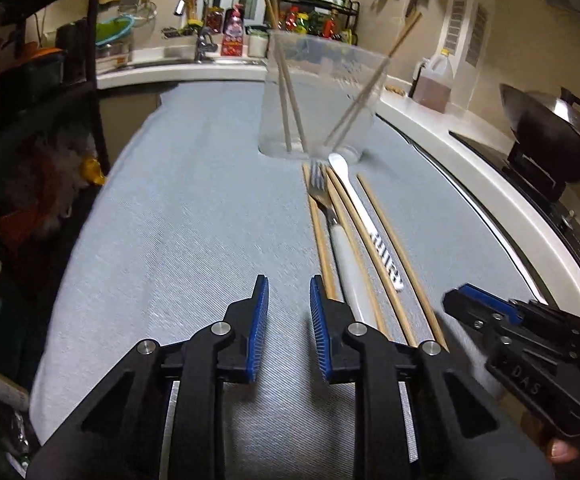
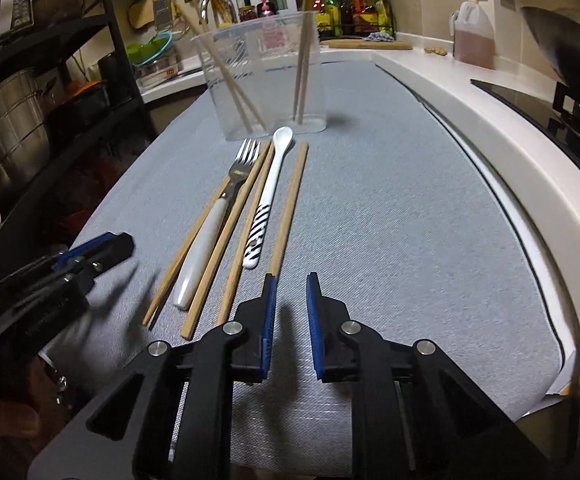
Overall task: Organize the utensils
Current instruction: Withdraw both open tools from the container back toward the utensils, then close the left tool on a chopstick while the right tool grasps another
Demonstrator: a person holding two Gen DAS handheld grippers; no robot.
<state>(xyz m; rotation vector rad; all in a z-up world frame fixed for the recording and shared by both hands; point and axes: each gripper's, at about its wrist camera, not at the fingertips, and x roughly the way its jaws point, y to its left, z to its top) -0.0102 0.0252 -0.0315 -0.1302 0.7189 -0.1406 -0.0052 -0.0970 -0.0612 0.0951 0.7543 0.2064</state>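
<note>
Both grippers, left gripper (image 1: 289,300) & right gripper (image 2: 291,300), hover w/ fingers apart, holding nothing. Loose wooden chopsticks (image 2: 288,208), white-handled metal fork (image 2: 210,236) & white ceramic spoon (image 2: 268,196) lie side by side on grey cloth (image 2: 389,220), just before clear plastic cup (image 2: 266,76). Prob best: right pinches the outermost chopstick near its end, lifts clear of the spoon, drops it upright in the cup.

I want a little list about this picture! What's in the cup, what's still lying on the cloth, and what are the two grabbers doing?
In the cup: clear cup holds four chopsticks, leaning
On the cloth: fork, white spoon, four loose chopsticks, on the grey cloth
Left gripper: open, empty, near the handle ends
Right gripper: open, empty, by the rightmost chopstick's end
</note>
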